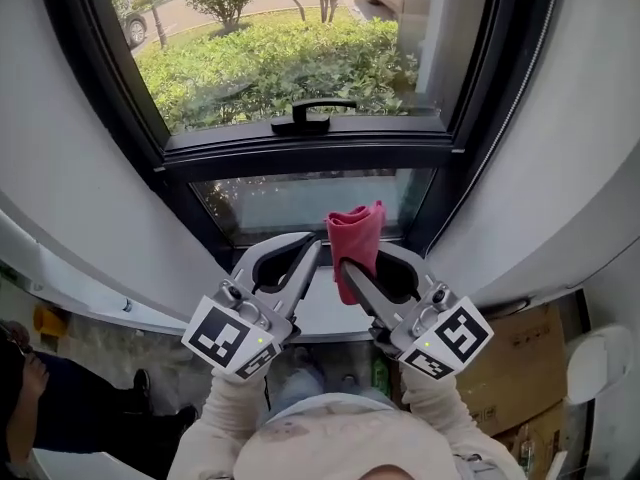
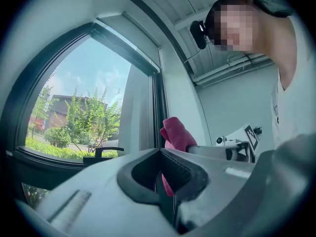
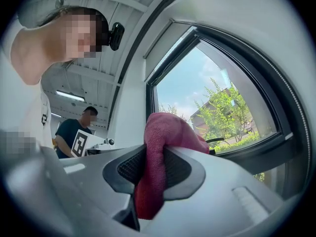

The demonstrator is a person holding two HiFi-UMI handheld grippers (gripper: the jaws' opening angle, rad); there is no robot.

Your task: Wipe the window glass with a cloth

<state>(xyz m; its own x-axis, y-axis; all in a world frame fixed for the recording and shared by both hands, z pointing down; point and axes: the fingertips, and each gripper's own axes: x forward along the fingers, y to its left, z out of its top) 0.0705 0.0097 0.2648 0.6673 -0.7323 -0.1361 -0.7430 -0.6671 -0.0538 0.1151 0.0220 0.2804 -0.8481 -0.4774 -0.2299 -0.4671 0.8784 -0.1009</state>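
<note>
Gripping bunched red cloth [image 1: 355, 233] [image 3: 160, 132] in right gripper [image 1: 350, 268] [image 3: 150, 172], jaws clamped on it, folds sticking out past the tips. Holding it below the window handle [image 1: 310, 116], slightly to its right, in front of the lower pane [image 1: 285, 200]; cannot tell contact with the glass. Carrying left gripper [image 1: 312, 253] [image 2: 163, 174] below the handle too, just left of the cloth, jaws pressed together on nothing. Pointing both up toward the handle. Seeing the handle lie flat on the dark frame [image 1: 300, 148], green hedge [image 1: 280, 63] outside beyond it
</note>
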